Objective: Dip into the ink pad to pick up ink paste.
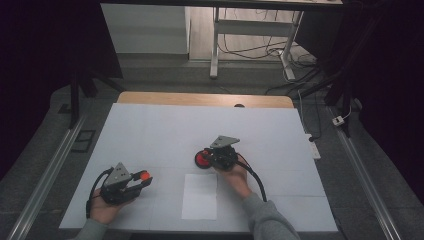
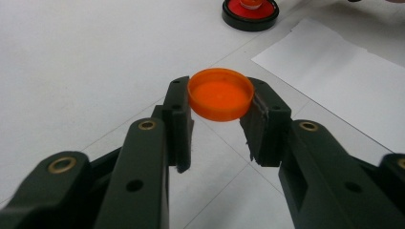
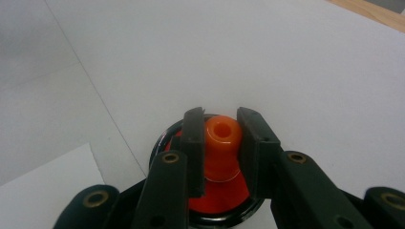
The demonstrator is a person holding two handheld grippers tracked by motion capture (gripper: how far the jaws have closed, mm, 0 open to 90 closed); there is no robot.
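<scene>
An orange round cap (image 2: 220, 94) sits between the jaws of my left gripper (image 2: 220, 102), which is shut on it just above the white table sheet; in the high view that cap (image 1: 144, 175) shows at the front left with the left gripper (image 1: 141, 180). My right gripper (image 3: 220, 138) is shut on an orange spout-like nozzle (image 3: 221, 131) that stands on a red disc (image 3: 217, 198) with a black rim. In the high view the disc (image 1: 202, 159) lies near the middle, at the right gripper (image 1: 212, 157). From the left gripper view, the disc (image 2: 250, 10) lies far ahead.
A white paper sheet (image 1: 200, 196) lies at the front middle, between the two hands. The white table cover (image 1: 165, 130) spreads wide, with a wooden edge (image 1: 205, 99) at the back. Desk legs and cables (image 1: 280, 55) stand on the floor beyond.
</scene>
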